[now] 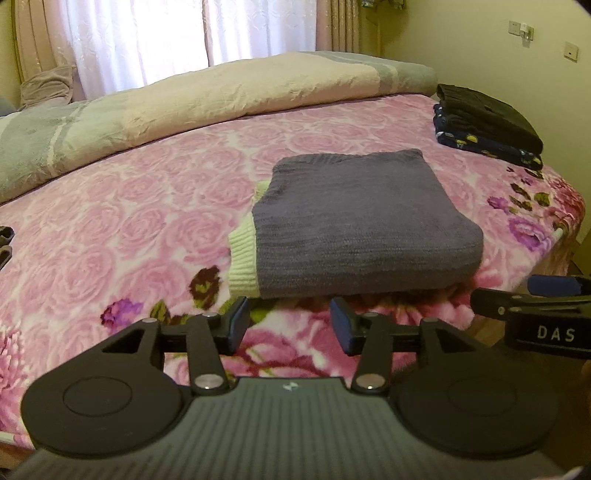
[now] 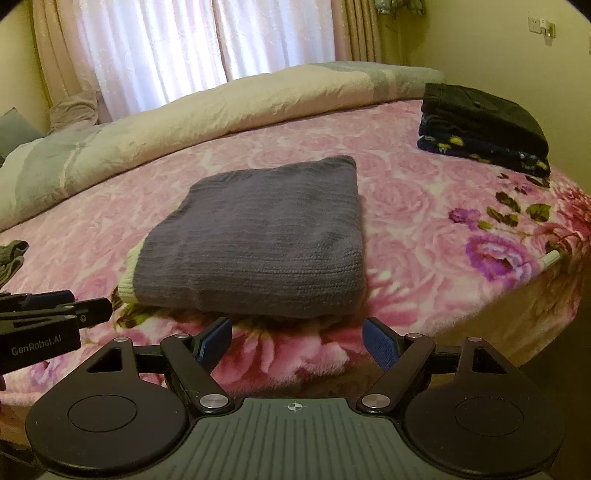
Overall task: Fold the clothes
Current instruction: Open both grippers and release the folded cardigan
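Left wrist view: left tongs [image 1: 288, 325] low in front, spread apart, nothing between the blue pads, just short of the near edge of the sweater [image 1: 364, 225]. Sweater folded flat into a gray square in the middle of the bed [image 1: 129, 229], a pale green cuff [image 1: 242, 264] poking out on its left side. Pink rose blanket all over the bed. Rolled quilt [image 1: 207, 99] along the far side, under the curtains [image 1: 147, 33]. Dark pile [image 1: 487, 122] of folded clothes at the far right corner, well apart from the sweater. Right tongs [image 1: 532, 299] peeking in at the right edge. Right wrist view: right tongs [image 2: 297, 341] spread wide, empty, just before the sweater [image 2: 258, 236], not touching it. Same gray square, green cuff [image 2: 129, 280] at its left. Left tongs [image 2: 70, 310] coming in from the left edge, near the cuff. Dark pile [image 2: 484, 125] far off to the right. Small gray-green cloth [image 2: 13, 254] at the left edge of the bed [image 2: 424, 206].
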A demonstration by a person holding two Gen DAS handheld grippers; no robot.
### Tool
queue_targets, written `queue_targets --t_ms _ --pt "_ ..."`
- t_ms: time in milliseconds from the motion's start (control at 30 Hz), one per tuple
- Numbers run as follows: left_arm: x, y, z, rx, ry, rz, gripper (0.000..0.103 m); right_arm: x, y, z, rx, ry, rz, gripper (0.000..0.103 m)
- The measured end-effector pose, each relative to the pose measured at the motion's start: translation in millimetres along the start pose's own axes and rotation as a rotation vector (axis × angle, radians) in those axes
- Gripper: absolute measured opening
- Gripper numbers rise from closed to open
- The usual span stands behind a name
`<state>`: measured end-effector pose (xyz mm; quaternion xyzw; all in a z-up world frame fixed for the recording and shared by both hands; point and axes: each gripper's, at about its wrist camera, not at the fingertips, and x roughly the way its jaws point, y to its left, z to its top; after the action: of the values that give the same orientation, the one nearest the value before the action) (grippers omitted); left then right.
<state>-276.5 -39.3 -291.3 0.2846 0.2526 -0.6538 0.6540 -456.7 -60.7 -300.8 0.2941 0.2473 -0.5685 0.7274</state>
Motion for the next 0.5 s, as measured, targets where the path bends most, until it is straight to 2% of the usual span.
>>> queue_targets --t_ms 500 --pt "-4.3 -9.4 -8.0 0.022 0.012 -0.021 0.049 -10.3 1.4 -9.5 0.005 0.006 -0.005 0.081"
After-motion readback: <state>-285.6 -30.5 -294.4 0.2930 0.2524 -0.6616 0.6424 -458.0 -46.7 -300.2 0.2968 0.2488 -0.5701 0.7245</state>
